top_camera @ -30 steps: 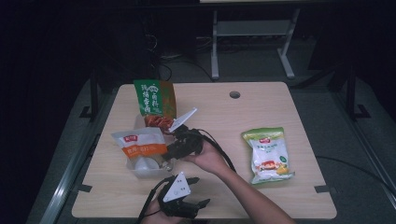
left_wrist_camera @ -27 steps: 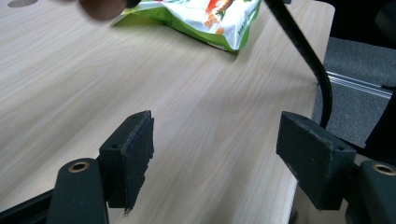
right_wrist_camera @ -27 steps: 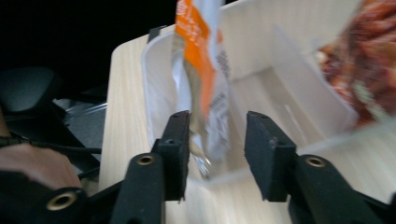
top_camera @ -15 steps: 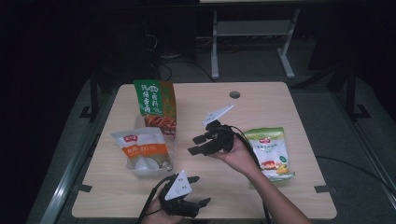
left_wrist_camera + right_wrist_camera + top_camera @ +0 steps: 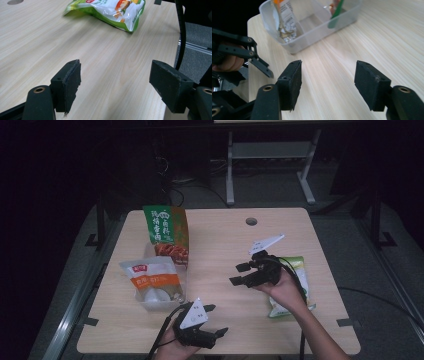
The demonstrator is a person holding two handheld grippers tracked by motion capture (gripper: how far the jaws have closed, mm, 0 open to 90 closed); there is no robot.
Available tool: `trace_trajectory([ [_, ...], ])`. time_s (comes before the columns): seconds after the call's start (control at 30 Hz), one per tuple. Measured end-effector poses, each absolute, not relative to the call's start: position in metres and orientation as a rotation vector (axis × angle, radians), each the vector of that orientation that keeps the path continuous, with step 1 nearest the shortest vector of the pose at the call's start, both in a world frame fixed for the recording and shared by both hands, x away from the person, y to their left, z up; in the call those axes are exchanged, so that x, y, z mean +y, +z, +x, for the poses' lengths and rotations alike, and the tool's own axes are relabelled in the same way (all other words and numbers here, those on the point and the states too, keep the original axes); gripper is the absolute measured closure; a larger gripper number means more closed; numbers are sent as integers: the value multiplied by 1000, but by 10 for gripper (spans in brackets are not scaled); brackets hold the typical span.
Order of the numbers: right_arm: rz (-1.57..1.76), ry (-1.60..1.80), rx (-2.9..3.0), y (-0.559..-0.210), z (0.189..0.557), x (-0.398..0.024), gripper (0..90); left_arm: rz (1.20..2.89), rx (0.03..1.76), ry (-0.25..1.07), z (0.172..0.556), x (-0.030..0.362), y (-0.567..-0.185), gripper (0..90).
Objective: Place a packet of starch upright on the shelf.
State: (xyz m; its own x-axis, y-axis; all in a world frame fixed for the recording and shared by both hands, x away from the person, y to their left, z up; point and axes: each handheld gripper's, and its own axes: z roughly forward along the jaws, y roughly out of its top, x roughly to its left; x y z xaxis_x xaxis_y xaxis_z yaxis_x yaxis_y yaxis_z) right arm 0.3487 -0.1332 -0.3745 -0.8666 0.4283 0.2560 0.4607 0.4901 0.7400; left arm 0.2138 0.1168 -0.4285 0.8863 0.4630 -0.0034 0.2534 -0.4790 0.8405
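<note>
**Two packets in the tub, one on the tabletop, both tools empty**

Nearest the person, the left tool (image 5: 217,319) hangs over the front edge of the tabletop (image 5: 220,235). Its jaws are spread wide and hold nothing; its own view shows only bare wood between the pads.

A little farther in, the right tool (image 5: 236,274) is held above the wood, between the clear plastic tub (image 5: 146,306) on its left and the green-and-white snack packet (image 5: 286,309) under the person's right wrist. Its jaws have just been opening. Nothing is between them, and they point towards the tub.

The work looks like loading snack packets into the tub. An orange-and-white packet (image 5: 152,280) already stands in it. Behind that, a tall green packet (image 5: 165,227) with a red food picture low on its front also sits in the tub. The step in hand seems to be the empty hand-off between one packet and the next.

The green-and-white packet lies flat, well apart from the tub, and is probably next. The right tool would have to turn back to it, come down over an edge and close there, since a soft, puffy pouch may slip from a grip on its middle.

- **Tall green packet:** large white Chinese characters, too small to read with confidence.
- **Orange-and-white packet:** a small red logo patch near the top and a line of characters on the orange band, neither legible.
- **Green-and-white packet:** in the left gripper view, fruit artwork and part of a red mark, cut off by the frame.
</note>
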Motion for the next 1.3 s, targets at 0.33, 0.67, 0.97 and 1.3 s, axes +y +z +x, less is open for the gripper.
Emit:
trace_trajectory([
  [0.33, -948, -1349, -2693, -380, 341, -186, 359, 2115, 511, 288, 223, 107, -425, 244],
  [0.67, -1160, -1267, -2700, -398, 334, -242, 350, 2112, 522, 274, 234, 93, -423, 242],
  [0.97, -1343, -1201, -2681, -415, 328, -286, 346, 2102, 514, 268, 240, 78, -421, 243],
  [1.3, -1468, -1149, -2636, -432, 331, -313, 333, 2097, 508, 260, 243, 68, -421, 243],
])
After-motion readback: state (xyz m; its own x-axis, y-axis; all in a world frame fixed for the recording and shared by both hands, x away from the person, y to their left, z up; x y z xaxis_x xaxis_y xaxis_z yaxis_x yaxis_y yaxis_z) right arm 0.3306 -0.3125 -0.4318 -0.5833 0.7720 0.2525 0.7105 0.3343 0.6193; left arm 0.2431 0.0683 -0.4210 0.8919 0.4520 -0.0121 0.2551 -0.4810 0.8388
